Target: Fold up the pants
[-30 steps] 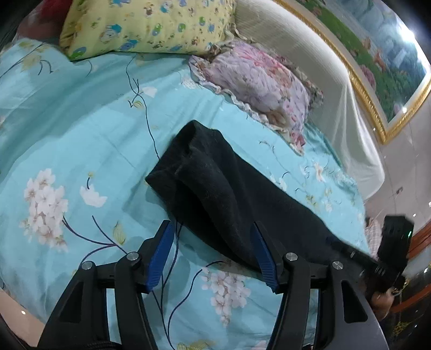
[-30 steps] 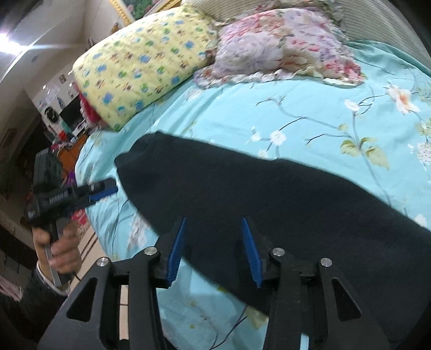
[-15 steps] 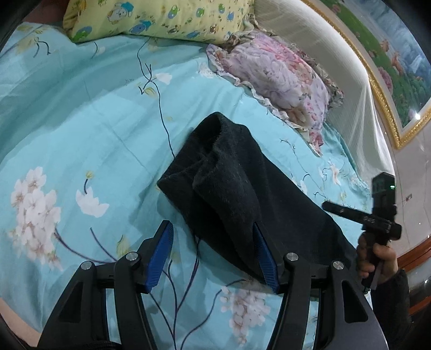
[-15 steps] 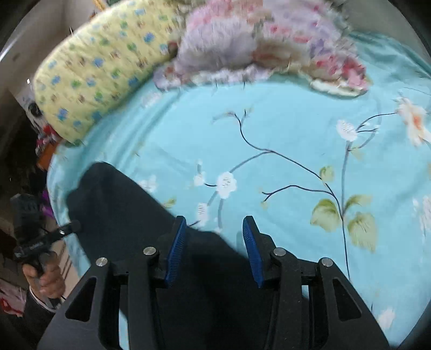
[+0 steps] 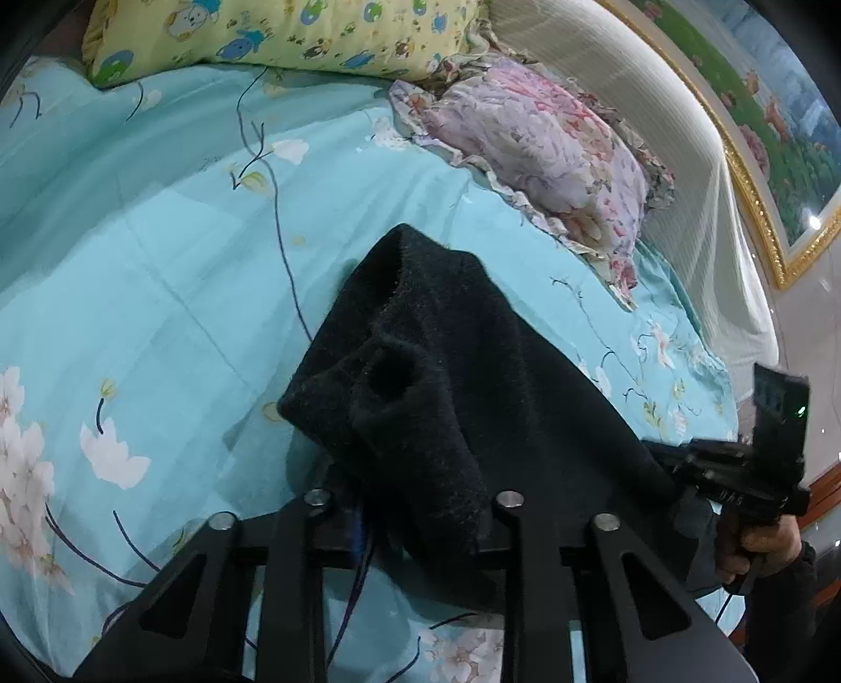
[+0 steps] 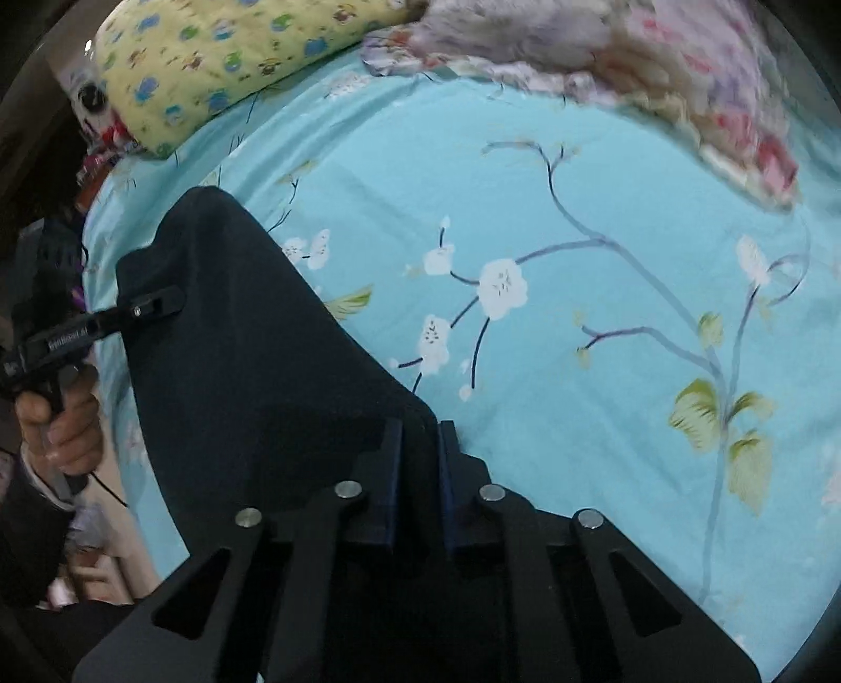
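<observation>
- The bed (image 5: pixel 157 252) is being covered by a turquoise sheet printed with white blossoms and dark twigs; broad bare stretches of sheet are lying open on the far side of the pants in both views.
- A white padded headboard (image 5: pixel 657 131) is bounding the bed at its head, and a gold-framed picture (image 5: pixel 762 105) is hanging on the wall above it.
- A yellow pillow (image 5: pixel 284 31) and a pink floral pillow (image 5: pixel 536 142) are lying side by side against the headboard, well apart from the pants.
- The bed's side edge is being seen at the left of the right wrist view, with cluttered floor beyond it, too dim and blurred to be told.
- The pants (image 5: pixel 447 378) are being held up off the sheet as a dark band stretched between the two grippers; a bunched, rolled end is being pushed up in front of the left wrist camera, while in the right wrist view the cloth (image 6: pixel 252 368) is spreading flat and smooth toward the bed's edge.
- The left gripper (image 5: pixel 420 525) is being closed on the pants: its fingers are drawn in narrow and are largely buried in the cloth, only a sliver of blue pad showing. The same gripper (image 6: pixel 157 304) is being seen from the right wrist, clamped on the cloth's far edge.
- The right gripper (image 6: pixel 420 457) is being pressed narrow on a pinched corner of the pants, its blue pads (image 6: pixel 394 473) nearly meeting. It (image 5: pixel 678 462) is being seen from the left wrist at the cloth's other end.
</observation>
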A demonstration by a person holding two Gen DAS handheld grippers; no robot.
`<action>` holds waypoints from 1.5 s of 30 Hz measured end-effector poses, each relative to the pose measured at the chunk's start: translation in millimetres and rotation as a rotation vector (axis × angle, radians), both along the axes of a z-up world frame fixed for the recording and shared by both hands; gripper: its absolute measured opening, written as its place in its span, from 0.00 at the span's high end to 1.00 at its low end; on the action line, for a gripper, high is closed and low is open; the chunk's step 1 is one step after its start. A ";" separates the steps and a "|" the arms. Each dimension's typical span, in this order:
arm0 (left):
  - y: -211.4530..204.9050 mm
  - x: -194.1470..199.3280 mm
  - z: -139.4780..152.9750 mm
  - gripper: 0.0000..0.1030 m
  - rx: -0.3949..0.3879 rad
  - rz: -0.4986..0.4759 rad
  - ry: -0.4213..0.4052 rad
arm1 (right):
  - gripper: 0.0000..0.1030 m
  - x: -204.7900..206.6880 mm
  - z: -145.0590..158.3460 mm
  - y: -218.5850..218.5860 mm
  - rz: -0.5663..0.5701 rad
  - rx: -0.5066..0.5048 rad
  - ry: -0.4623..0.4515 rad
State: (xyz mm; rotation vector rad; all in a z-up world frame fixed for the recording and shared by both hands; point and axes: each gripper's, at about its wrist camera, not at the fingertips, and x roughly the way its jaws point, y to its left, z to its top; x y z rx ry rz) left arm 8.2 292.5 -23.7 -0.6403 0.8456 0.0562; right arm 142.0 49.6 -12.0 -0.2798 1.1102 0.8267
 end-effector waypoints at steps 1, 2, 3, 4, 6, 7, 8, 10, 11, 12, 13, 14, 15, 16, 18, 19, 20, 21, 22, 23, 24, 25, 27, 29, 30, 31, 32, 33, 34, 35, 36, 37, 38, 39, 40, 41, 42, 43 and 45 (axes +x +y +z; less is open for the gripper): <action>-1.0 -1.1 2.8 0.82 0.008 -0.004 -0.009 | 0.89 -1.8 6.2 -0.2 -0.009 0.002 -0.027; -2.2 -2.2 7.3 0.84 0.017 -0.009 -0.019 | 0.89 -1.7 15.3 -3.0 -0.033 0.019 -0.059; -3.1 -3.6 11.7 0.84 0.019 -0.014 -0.029 | 0.90 1.2 24.8 -7.8 -0.065 0.050 -0.076; -3.0 -6.1 19.0 0.85 0.015 -0.020 -0.051 | 0.92 2.8 30.6 -12.5 -0.090 0.074 -0.083; -0.2 -14.1 36.0 0.85 0.003 -0.030 -0.117 | 0.92 8.2 43.4 -22.6 -0.150 0.127 -0.106; 0.9 -17.9 44.9 0.85 0.004 -0.041 -0.149 | 0.92 10.3 46.9 -24.0 -0.177 0.140 -0.115; 1.8 -20.0 51.5 0.85 0.014 -0.053 -0.166 | 0.92 11.0 48.3 -23.9 -0.198 0.149 -0.124; 2.9 -20.2 56.6 0.85 0.049 -0.066 -0.166 | 0.92 11.6 46.3 -19.8 -0.228 0.160 -0.143; 3.4 -18.1 54.5 0.85 0.067 -0.068 -0.151 | 0.92 11.9 44.0 -18.7 -0.239 0.166 -0.145; 4.8 -14.9 49.8 0.85 0.076 -0.069 -0.132 | 0.92 12.7 39.8 -16.1 -0.256 0.176 -0.144; 6.5 -12.3 44.7 0.85 0.075 -0.069 -0.119 | 0.92 10.8 36.0 -12.2 -0.270 0.177 -0.146; 8.2 -9.7 39.8 0.85 0.071 -0.067 -0.108 | 0.92 10.3 33.7 -9.4 -0.278 0.170 -0.152; 10.2 -6.6 33.1 0.85 0.070 -0.065 -0.093 | 0.92 8.0 30.5 -5.3 -0.284 0.153 -0.172; 11.4 -2.5 26.3 0.85 0.075 -0.066 -0.074 | 0.92 7.5 26.6 0.3 -0.287 0.129 -0.195; 11.6 3.1 17.2 0.83 0.091 -0.067 -0.047 | 0.92 7.4 15.9 5.9 -0.300 0.091 -0.215; 11.8 5.0 13.3 0.78 0.095 -0.060 -0.023 | 0.92 9.2 12.4 4.8 -0.311 0.090 -0.212; 13.5 5.9 11.6 0.74 0.093 -0.054 -0.007 | 0.92 11.8 7.3 3.9 -0.322 0.091 -0.190; 15.4 4.8 12.4 0.72 0.091 -0.046 -0.002 | 0.89 13.9 3.6 1.8 -0.337 0.095 -0.166; 18.1 1.9 15.3 0.69 0.088 -0.032 -0.015 | 0.85 13.6 3.9 -0.9 -0.348 0.107 -0.164; 20.8 -2.3 19.2 0.65 0.083 -0.020 -0.028 | 0.83 11.4 6.9 -4.8 -0.362 0.120 -0.171; 22.6 -6.4 23.5 0.62 0.082 -0.008 -0.034 | 0.80 7.9 11.4 -9.7 -0.376 0.126 -0.180; 23.7 -10.3 27.6 0.58 0.091 0.004 -0.038 | 0.76 5.3 14.6 -13.6 -0.389 0.132 -0.180; 24.4 -17.9 37.9 0.55 0.130 0.032 -0.049 | 0.63 -5.3 24.2 -31.7 -0.429 0.190 -0.166; 23.9 -25.6 49.7 0.54 0.157 0.047 -0.069 | 0.46 -18.5 28.7 -49.0 -0.459 0.230 -0.152; 23.5 -27.9 55.7 0.54 0.159 0.051 -0.083 | 0.45 -27.5 30.0 -60.1 -0.481 0.247 -0.150; 22.7 -29.2 60.2 0.54 0.157 0.051 -0.092 | 0.45 -34.7 30.3 -68.5 -0.498 0.261 -0.147; 20.0 -29.2 65.6 0.54 0.153 0.047 -0.103 | 0.45 -41.5 29.9 -78.7 -0.514 0.275 -0.137; 15.2 -27.6 70.2 0.54 0.151 0.034 -0.111 | 0.45 -47.0 29.1 -87.2 -0.528 0.285 -0.127; 11.0 -26.0 73.5 0.54 0.151 0.021 -0.116 | 0.45 -55.0 28.0 -100.5 -0.557 0.297 -0.112; 3.1 -22.7 77.4 0.53 0.153 -0.001 -0.124 | 0.45 -60.6 27.2 -109.3 -0.575 0.305 -0.104; -6.5 -18.8 80.9 0.52 0.159 -0.026 -0.131 | 0.45 -66.9 26.2 -118.5 -0.591 0.314 -0.099; -15.5 -17.0 82.9 0.48 0.162 -0.049 -0.137 | 0.45 -73.8 25.1 -128.6 -0.610 0.321 -0.095; -25.4 -13.0 84.7 0.46 0.165 -0.076 -0.141 | 0.45 -80.4 24.1 -137.4 -0.629 0.325 -0.092; -35.4 -9.3 86.0 0.46 0.170 -0.102 -0.145 | 0.45 -86.0 23.4 -145.3 -0.643 0.331 -0.089; -48.5 -6.7 87.1 0.46 0.176 -0.129 -0.151 | 0.45 -92.2 22.5 -154.1 -0.662 0.339 -0.087; -58.5 -2.8 87.6 0.46 0.176 -0.151 -0.154 | 0.45 -97.8 21.7 -162.6 -0.681 0.347 -0.086; -67.7 1.0 87.3 0.46 0.172 -0.172 -0.154 | 0.45 -102.9 21.4 -169.3 -0.696 0.353 -0.086; -79.6 6.6 86.1 0.46 0.164 -0.200 -0.152 | 0.45 -108.8 21.1 -177.1 -0.714 0.356 -0.085; -100.0 15.2 83.4 0.46 0.150 -0.246 -0.147 | 0.45 -118.1 21.3 -188.6 -0.739 0.360 -0.089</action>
